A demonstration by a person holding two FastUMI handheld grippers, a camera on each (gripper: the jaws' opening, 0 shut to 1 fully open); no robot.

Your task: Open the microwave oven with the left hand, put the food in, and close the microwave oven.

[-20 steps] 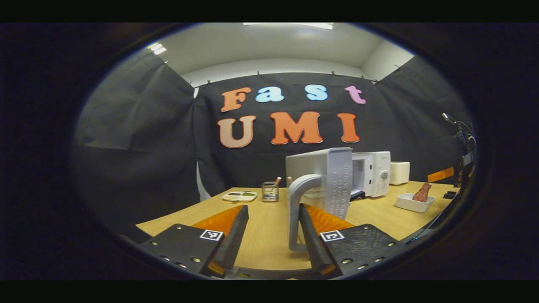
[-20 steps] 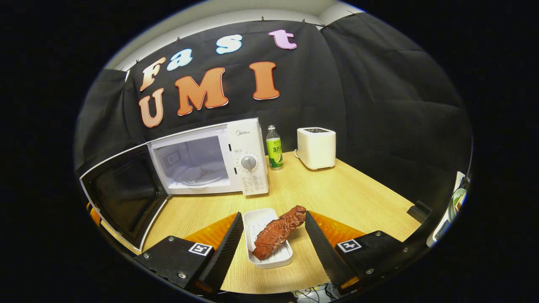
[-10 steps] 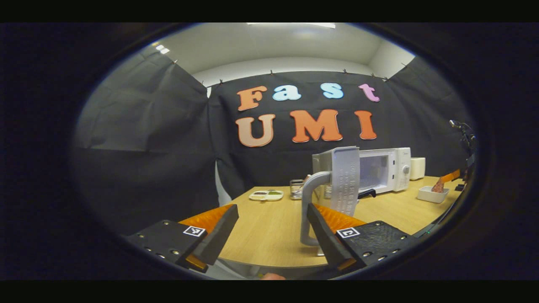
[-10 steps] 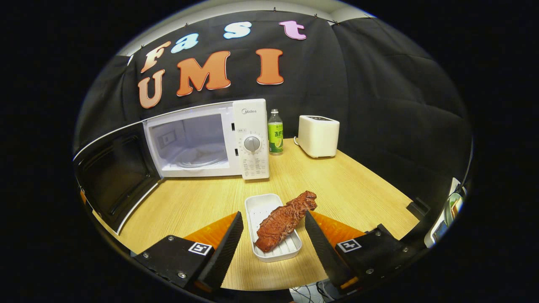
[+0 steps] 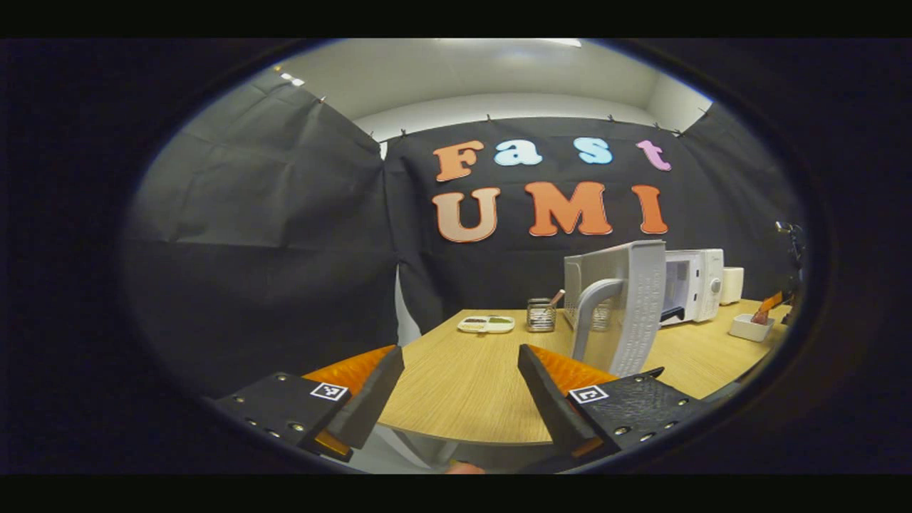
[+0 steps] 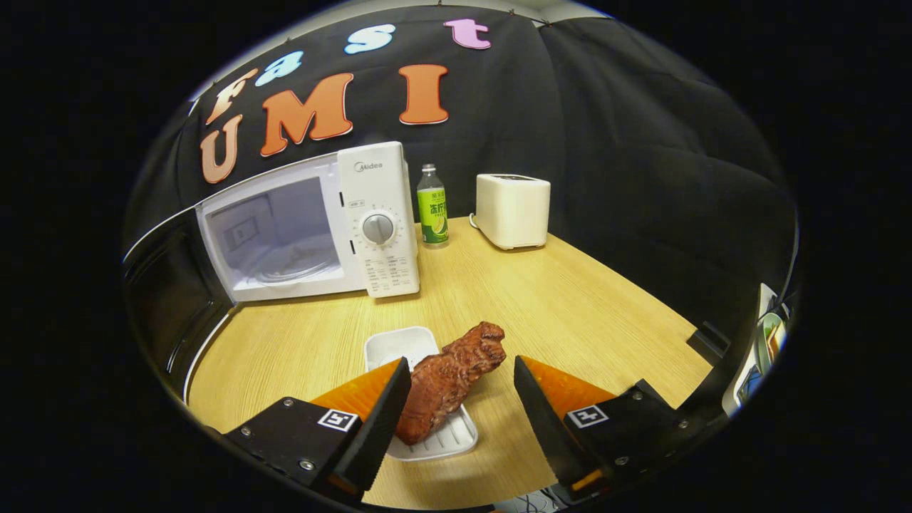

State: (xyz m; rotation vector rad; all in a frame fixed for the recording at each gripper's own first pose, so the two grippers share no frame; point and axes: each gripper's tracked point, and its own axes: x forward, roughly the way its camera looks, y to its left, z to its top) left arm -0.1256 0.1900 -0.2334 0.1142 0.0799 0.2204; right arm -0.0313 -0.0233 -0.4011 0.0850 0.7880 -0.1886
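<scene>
Microwave [image 6: 306,221] open and empty, meat [image 6: 445,381] in white tray [image 6: 434,438]

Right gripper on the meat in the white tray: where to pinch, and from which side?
Pinch the meat across its narrow width, about mid-length, coming down from above and in front with the open right gripper. It's a long slab lying diagonally, its far end overhanging the tray rim, so the middle should balance best. The fingers already straddle it. The microwave stands open behind.

White microwave [image 6: 313,221] stands door [image 5: 630,306] open; brown meat [image 6: 449,377] lies across its white tray [image 6: 420,399].
</scene>
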